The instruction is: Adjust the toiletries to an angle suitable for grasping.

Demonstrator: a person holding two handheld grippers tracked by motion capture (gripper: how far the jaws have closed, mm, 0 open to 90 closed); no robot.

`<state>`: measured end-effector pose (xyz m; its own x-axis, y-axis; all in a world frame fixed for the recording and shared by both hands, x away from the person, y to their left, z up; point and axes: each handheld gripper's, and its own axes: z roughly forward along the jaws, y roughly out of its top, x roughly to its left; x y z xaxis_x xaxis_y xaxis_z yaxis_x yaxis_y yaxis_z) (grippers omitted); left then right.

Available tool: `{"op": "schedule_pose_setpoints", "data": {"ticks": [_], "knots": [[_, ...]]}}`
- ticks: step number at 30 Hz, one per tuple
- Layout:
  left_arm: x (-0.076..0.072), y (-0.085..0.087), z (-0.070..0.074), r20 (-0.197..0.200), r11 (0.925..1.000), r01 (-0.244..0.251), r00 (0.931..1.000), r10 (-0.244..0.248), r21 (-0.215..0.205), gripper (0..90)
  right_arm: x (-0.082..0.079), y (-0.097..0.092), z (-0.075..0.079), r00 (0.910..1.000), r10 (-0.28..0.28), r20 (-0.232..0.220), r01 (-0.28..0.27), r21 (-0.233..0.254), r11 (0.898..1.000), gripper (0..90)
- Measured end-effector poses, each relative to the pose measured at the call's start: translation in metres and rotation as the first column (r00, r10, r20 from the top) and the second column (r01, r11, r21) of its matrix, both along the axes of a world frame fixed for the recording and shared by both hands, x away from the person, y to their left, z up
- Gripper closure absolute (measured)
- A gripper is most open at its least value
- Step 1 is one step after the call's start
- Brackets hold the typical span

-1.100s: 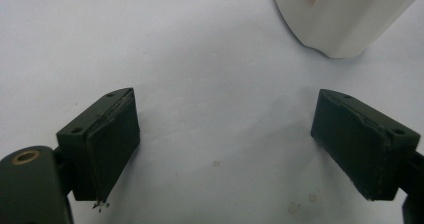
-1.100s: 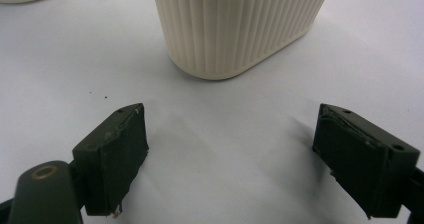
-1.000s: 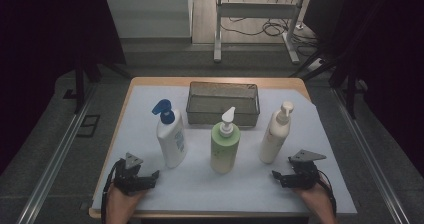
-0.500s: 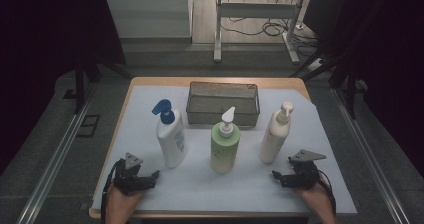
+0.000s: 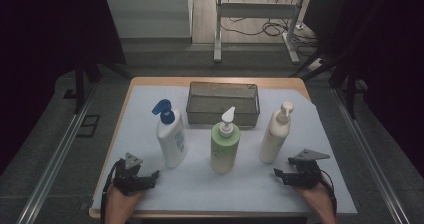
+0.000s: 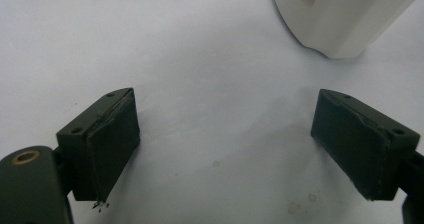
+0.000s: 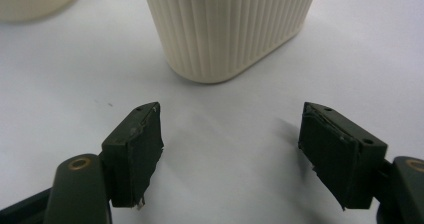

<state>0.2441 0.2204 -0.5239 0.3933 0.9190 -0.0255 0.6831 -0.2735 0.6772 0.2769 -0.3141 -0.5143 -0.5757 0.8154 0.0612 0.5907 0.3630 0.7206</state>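
The upright cream bottle (image 7: 227,29) is seen just ahead of the right claw (image 7: 230,151), whose jaws, standing apart and empty, have just been closing.

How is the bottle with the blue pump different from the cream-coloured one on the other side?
The blue-pump bottle has a white body with a printed label and a dark blue pump; the cream bottle is cream all over, pump included, with a ribbed body. The blue-pump bottle looks broader, the cream bottle slimmer. The first stands by the left hand-held gripper, the second by the right hand-held gripper. Both stand upright on the white sheet, ungripped.
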Motion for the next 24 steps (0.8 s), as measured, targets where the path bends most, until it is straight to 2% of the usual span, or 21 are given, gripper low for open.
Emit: {"op": "schedule_pose_setpoints", "data": {"ticks": [10, 14, 18, 24], "knots": [[0.000, 0.000, 0.000, 0.000, 1.0000, -0.001, 1.0000, 0.001, -0.002, 11.6, -0.005, 0.003, 0.008, 1.0000, -0.008, 0.002, 0.008, 0.032, 0.999, 33.4], [0.000, 0.000, 0.000, 0.000, 1.0000, 0.000, 1.0000, 0.000, -0.001, 11.6, -0.007, 0.006, 0.012, 0.9999, -0.011, 0.004, 0.011, 0.047, 0.999, 33.5], [0.000, 0.000, 0.000, 0.000, 1.0000, 0.000, 1.0000, 0.000, -0.001, 11.6, -0.010, 0.010, 0.016, 1.0000, -0.002, 0.009, 0.002, 0.036, 0.999, 34.5], [0.000, 0.000, 0.000, 0.000, 1.0000, 0.000, 1.0000, 0.000, -0.001, 11.7, -0.013, 0.015, 0.019, 0.9993, 0.037, -0.001, -0.037, 0.022, 0.999, 42.3]]}}
